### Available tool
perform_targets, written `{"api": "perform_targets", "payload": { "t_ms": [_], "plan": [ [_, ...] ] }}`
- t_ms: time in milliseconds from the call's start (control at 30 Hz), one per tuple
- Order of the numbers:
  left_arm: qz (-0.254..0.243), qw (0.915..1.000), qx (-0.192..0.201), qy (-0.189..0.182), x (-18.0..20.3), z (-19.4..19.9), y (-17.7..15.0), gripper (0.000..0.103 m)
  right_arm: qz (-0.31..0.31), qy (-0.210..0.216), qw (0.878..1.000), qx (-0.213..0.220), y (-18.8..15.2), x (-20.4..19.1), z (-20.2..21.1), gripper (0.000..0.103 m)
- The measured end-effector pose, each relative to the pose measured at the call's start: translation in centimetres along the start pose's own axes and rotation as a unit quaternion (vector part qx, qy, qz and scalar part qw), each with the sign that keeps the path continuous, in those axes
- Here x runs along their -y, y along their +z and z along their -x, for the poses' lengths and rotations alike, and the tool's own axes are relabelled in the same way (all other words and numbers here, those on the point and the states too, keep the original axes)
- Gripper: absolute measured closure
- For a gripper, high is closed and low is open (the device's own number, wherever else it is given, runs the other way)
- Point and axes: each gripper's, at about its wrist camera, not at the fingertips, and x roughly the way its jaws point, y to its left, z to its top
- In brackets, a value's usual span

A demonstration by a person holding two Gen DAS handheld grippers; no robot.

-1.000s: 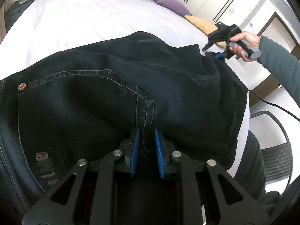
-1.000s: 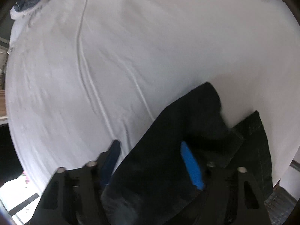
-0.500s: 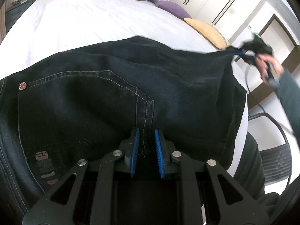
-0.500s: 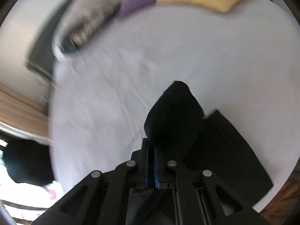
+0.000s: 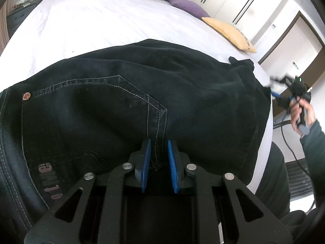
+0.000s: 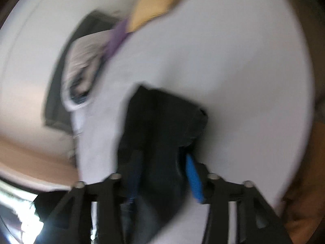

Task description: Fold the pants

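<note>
A pair of black denim pants with pale stitching [image 5: 130, 105] lies spread across the white-sheeted bed [image 5: 97, 22], its back pocket and rivet facing up, as a person works through an early fold. The left gripper [image 5: 158, 158], blue-padded and nearly pressed together, pinches a stitched seam of the pants near the bed's front edge and anchors the cloth there. Off the far side of the bed, the right gripper [image 5: 281, 95] sits in a hand [image 5: 300, 113] beyond the hem end of the pants; its jaws have just been opening, and in its own blurred view the blue pads [image 6: 194, 180] stand spread with dark cloth between them, not visibly pressed. The step in hand looks like stretching the garment flat, with the far end let go. The next move likely calls for the right gripper to take a fresh hold on the hem or a leg edge and carry it over toward the waist while the left keeps its pinch. A mustard-yellow cushion [image 5: 229, 33] and a purple pillow [image 5: 186, 7] rest at the far side of the bed, well apart from the work.
</note>
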Motion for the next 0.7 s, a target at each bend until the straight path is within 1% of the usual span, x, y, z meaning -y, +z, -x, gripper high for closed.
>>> {"api": "perform_targets", "payload": {
  "t_ms": [33,67,100,133,167,200,233,267,300,333,367,433,467,500,533,567,600,633,667,700],
  "plan": [
    [0.001,1.0,0.001,0.002,0.1,0.0,0.0,0.086,0.008,0.012,1.0,-0.002,0.3,-0.5,-0.4,0.037],
    [0.001,1.0,0.001,0.003,0.2,0.0,-0.1,0.086,0.027,0.011,1.0,0.001,0.6,-1.6,-0.8,0.035],
    [0.0,1.0,0.002,0.004,0.4,0.0,-0.1,0.086,0.065,0.003,0.998,0.007,1.5,-2.6,-1.3,0.027],
    [0.0,1.0,0.002,0.004,0.4,-0.1,-0.1,0.086,0.094,-0.013,0.995,0.01,2.2,-3.3,-1.7,0.024],
    [0.0,1.0,0.002,0.003,0.4,0.0,-0.2,0.086,0.129,-0.048,0.99,0.016,2.9,-4.3,-2.3,0.024],
    [0.001,1.0,0.002,0.003,0.4,-0.1,-0.2,0.086,0.174,-0.074,0.982,0.024,3.7,-5.1,-2.5,0.023],
    [0.001,1.0,0.003,0.002,0.4,-0.1,-0.2,0.086,0.207,-0.07,0.975,0.028,4.0,-5.9,-2.9,0.021],
    [0.001,1.0,0.004,0.0,0.3,-0.1,-0.3,0.086,0.246,-0.064,0.967,0.029,4.6,-6.4,-3.1,0.019],
    [0.001,1.0,0.005,-0.002,0.3,-0.1,-0.4,0.086,0.268,-0.067,0.961,0.026,5.3,-6.5,-3.5,0.017],
    [0.002,1.0,0.006,-0.003,0.2,-0.1,-0.4,0.086,0.29,-0.072,0.954,0.016,5.8,-6.5,-4.1,0.017],
    [0.002,1.0,0.006,-0.005,0.1,-0.1,-0.5,0.086,0.304,-0.069,0.95,0.001,6.2,-6.5,-4.8,0.017],
    [0.003,0.9999,0.007,-0.007,-0.2,0.0,-0.6,0.086,0.316,-0.069,0.946,-0.027,7.0,-5.6,-6.2,0.017],
    [0.003,0.9999,0.007,-0.008,-0.2,0.0,-0.7,0.086,0.317,-0.068,0.945,-0.045,7.9,-6.5,-8.7,0.019],
    [0.003,0.9999,0.007,-0.009,-0.4,0.1,-0.7,0.086,0.322,-0.074,0.941,-0.068,7.9,-6.6,-10.0,0.033],
    [0.003,0.9999,0.007,-0.009,-0.4,0.1,-0.7,0.086,0.328,-0.087,0.936,-0.089,8.3,-6.8,-11.7,0.064],
    [0.003,0.9999,0.007,-0.009,-0.5,0.1,-0.7,0.086,0.335,-0.101,0.931,-0.101,8.3,-7.0,-12.7,0.074],
    [0.004,0.9999,0.007,-0.01,-0.6,0.1,-0.7,0.086,0.347,-0.117,0.925,-0.1,8.0,-7.3,-13.0,0.085],
    [0.004,0.9999,0.007,-0.01,-0.6,0.2,-0.7,0.086,0.353,-0.111,0.924,-0.1,7.7,-7.5,-13.2,0.093],
    [0.004,0.9999,0.007,-0.011,-0.7,0.2,-0.7,0.086,0.355,-0.101,0.924,-0.099,7.5,-8.0,-12.9,0.093],
    [0.005,0.9999,0.008,-0.012,-0.7,0.2,-0.7,0.086,0.359,-0.095,0.924,-0.097,7.3,-8.5,-12.3,0.095]
  ]
}}
